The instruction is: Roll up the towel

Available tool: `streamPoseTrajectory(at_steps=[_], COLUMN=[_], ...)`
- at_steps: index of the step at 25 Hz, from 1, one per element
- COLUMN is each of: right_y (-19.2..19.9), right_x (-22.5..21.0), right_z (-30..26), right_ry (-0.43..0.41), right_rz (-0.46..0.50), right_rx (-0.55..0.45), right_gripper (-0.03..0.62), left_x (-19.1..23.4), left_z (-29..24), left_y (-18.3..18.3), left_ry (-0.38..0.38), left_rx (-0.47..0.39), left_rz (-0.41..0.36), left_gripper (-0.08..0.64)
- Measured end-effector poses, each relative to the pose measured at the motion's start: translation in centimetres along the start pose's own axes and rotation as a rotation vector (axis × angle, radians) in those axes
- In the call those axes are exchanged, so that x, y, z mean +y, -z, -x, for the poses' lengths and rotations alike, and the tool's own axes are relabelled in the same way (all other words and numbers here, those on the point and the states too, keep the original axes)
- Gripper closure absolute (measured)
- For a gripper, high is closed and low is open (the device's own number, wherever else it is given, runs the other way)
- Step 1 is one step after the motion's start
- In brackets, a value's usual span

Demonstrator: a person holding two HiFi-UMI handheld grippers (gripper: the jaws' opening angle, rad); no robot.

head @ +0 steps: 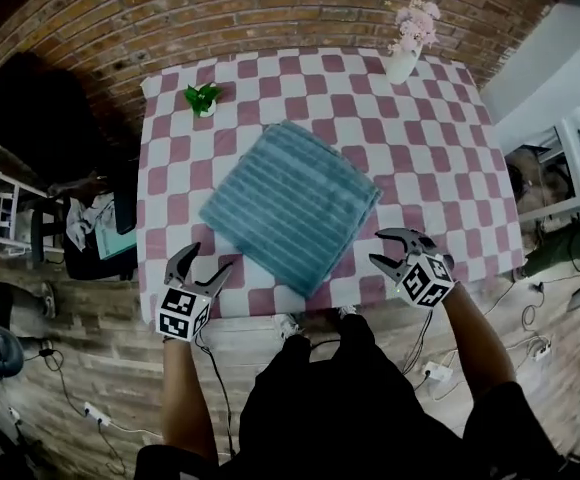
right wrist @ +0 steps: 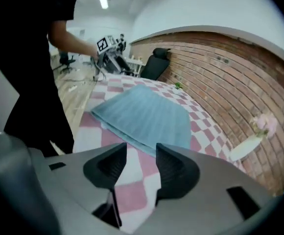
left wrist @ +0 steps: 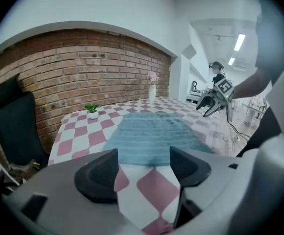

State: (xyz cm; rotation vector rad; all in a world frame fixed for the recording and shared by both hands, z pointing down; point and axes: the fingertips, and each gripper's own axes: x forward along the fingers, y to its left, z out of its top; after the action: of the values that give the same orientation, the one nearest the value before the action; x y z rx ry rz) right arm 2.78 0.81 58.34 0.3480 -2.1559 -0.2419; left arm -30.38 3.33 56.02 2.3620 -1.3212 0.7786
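Observation:
A blue-grey ribbed towel (head: 291,206) lies folded flat and turned at an angle in the middle of the checked table (head: 450,148); it also shows as the towel (left wrist: 154,136) and the towel (right wrist: 144,116) in the gripper views. My left gripper (head: 203,268) hovers at the table's near left edge, jaws open, nothing between them. My right gripper (head: 398,250) hangs at the near right edge beside the towel's right corner, jaws open and empty. Neither gripper touches the towel.
A small potted plant (head: 203,98) stands at the table's far left, a white vase of pink flowers (head: 408,43) at the far right. A black chair (head: 30,108) sits left of the table. A brick wall lies behind; cables cross the floor.

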Motion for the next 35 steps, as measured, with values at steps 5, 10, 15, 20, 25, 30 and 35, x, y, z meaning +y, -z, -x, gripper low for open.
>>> streamPoseTrajectory(at_steps=[5,10,15,20,25,30,35], right_y=[4.1,6.8,7.1,7.8,9.3,9.1,8.7], right_x=[-4.9,-8.3,-11.0,-10.9,-10.7,-10.4,-10.7], right_z=[-0.4,-2.9,-5.6,-7.5,-8.8,-8.6,-8.8], right_ry=[-0.042,-0.132,-0.193,-0.348,-0.488,-0.633,-0.671], right_rz=[0.348,0.661,0.874,1.027,1.081,1.032,1.023], right_rx=[0.139,0.198,0.190,0.177,0.212,0.221,0.188], right_gripper=[0.408,0.408,0.408,0.408,0.407,0.415,0.430], left_x=[-6.5,-15.2,-21.2,-22.0,-21.6,-22.5,-21.6], left_z=[0.7,-2.2,-5.4,-6.8,-7.9,-8.8,-9.3], left_y=[-0.3,0.2,1.0,2.2,3.3,4.9,4.9], left_ry=[-0.008,0.040,0.055,-0.027,-0.022,0.032,-0.020], left_rx=[-0.011,0.058,0.158,0.252,0.346,0.410,0.436], left_rz=[0.063,0.026,0.023,0.028,0.077,0.089,0.019], left_gripper=[0.236,0.235,0.249,0.263,0.321,0.315,0.408])
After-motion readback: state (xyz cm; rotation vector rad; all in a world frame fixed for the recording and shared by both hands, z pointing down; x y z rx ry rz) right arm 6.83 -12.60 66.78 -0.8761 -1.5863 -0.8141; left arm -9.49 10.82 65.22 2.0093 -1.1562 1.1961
